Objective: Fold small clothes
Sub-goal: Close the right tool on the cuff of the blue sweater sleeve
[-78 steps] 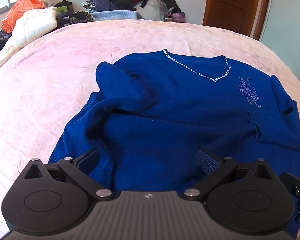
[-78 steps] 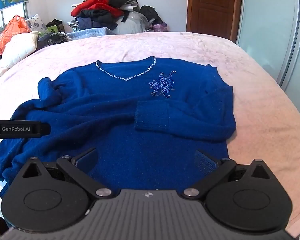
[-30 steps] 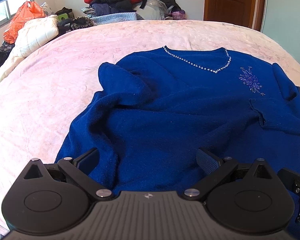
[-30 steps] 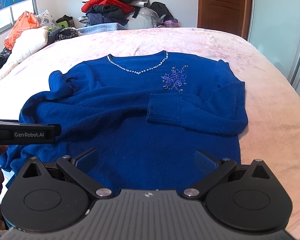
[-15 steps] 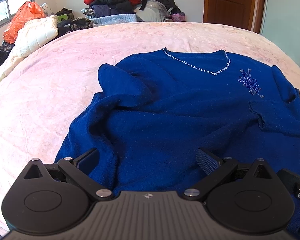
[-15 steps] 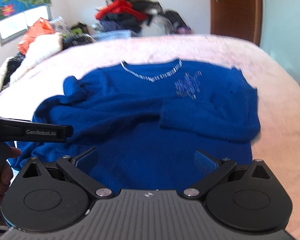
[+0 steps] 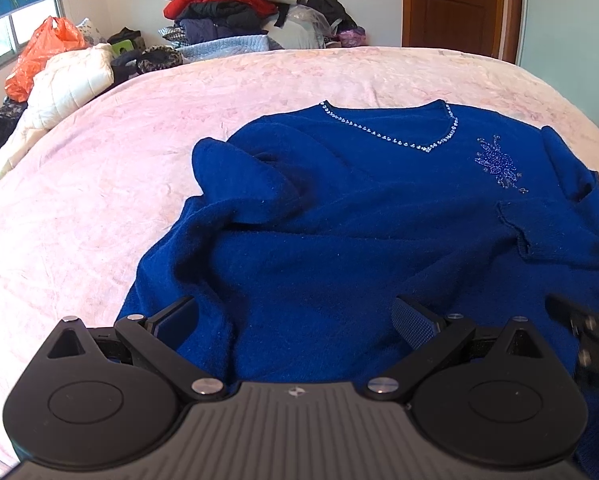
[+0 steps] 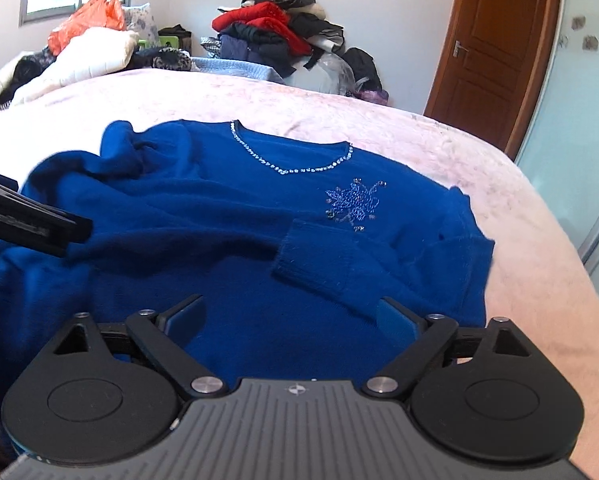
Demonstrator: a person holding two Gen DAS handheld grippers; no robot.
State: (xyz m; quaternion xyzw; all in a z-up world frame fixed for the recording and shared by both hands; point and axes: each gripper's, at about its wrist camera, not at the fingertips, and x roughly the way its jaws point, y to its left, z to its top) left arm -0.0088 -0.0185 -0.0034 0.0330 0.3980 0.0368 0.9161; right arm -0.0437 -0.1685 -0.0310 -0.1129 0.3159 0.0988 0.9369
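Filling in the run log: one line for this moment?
blue sweater: flat on bed, one sleeve folded | left gripper: open | right gripper: closing over hem, not gripping

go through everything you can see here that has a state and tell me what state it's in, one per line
Blue sweater: spread face up on the bed, not yet folded.
One sleeve: folded across the chest.
Other sleeve: bunched at the side.
Left gripper: open, over the hem, gripping nothing.
Right gripper: jaws closing over the sweater, nothing pinched.
Wooden door: closed.

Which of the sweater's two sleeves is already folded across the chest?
The sleeve beside the beaded flower; its cuff lies flat on the front, while the other sleeve is bunched.
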